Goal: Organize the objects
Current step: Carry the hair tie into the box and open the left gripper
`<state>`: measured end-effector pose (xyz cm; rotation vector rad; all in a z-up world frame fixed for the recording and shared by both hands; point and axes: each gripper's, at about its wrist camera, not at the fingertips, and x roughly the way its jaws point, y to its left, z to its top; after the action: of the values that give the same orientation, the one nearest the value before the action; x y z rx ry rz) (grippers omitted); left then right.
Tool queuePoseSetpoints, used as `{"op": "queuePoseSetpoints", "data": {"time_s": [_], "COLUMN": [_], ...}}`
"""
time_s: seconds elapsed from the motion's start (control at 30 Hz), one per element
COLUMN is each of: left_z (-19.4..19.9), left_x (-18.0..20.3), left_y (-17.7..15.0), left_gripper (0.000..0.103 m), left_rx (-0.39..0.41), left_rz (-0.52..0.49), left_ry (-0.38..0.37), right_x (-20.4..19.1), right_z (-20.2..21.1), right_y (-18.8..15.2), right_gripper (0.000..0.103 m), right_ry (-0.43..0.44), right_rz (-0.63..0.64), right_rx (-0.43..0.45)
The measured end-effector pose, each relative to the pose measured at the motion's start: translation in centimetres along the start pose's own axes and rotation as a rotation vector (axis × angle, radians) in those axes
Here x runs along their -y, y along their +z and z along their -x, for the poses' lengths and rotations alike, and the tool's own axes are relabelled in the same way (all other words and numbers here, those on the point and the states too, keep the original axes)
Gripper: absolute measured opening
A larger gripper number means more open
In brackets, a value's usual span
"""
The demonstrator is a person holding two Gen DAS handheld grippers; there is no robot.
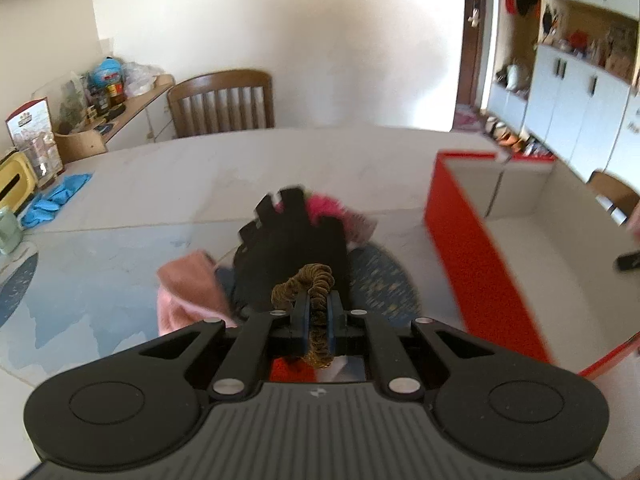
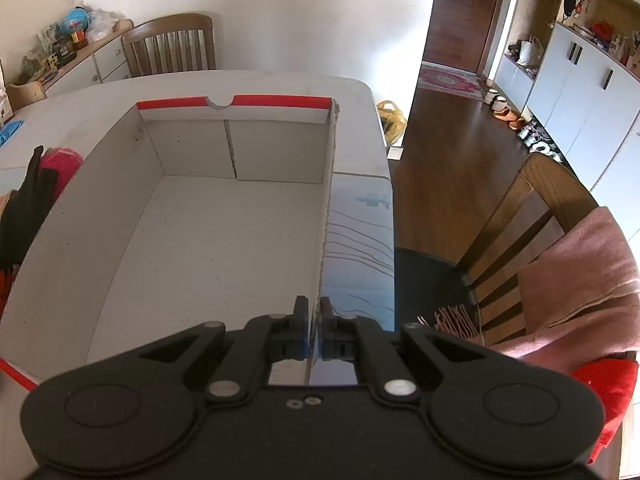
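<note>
Both clamped: left gripper (image 1: 318, 300) pinches a brown scrunchie (image 1: 308, 280) (lifted), right gripper (image 2: 315, 312) the box wall (image 2: 326, 216).

Black glove (image 1: 292, 248) hides most of pink cloth (image 1: 340, 216)

Honestly nothing here is properly readable. The red-topped carton (image 1: 30, 128) on the sideboard at the left of the left wrist view has a badge-style logo, but its lettering is too blurred to make out. The jars (image 1: 108, 94) further back carry labels that are just colour smudges. In the right wrist view the same jars (image 2: 76, 36) are even smaller. The white cupboard door (image 1: 634, 120) at the far right shows some dark marks, unreadable too.
</note>
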<state>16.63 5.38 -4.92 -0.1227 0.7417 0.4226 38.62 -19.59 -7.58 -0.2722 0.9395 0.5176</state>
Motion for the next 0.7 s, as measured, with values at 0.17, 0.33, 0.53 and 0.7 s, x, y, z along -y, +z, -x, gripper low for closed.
{"op": "queuePoseSetpoints", "data": {"time_s": [0.17,0.33,0.53,0.7], "left_z": [2.2,3.0,2.2,0.4], "left_x": [1.8,5.4,9.8,13.3], "left_y": [2.3,4.4,6.3,7.2], "left_gripper": [0.007,0.007,0.007,0.007], "left_rx": [0.045,0.079,0.084,0.075], "left_rz": [-0.002,-0.058,-0.153,-0.238], "left_ry": [-0.102,-0.197,-0.287,-0.341], "right_x": [0.1,0.2,0.1,0.2], "right_z": [-0.1,0.0,0.1,0.2], "right_y": [0.0,0.1,0.0,0.1], "right_gripper": [0.003,0.004,0.004,0.004], "right_ry": [0.009,0.017,0.019,0.018], "right_rz": [0.002,-0.002,0.002,0.004], "right_rx": [0.002,0.002,0.003,0.000]}}
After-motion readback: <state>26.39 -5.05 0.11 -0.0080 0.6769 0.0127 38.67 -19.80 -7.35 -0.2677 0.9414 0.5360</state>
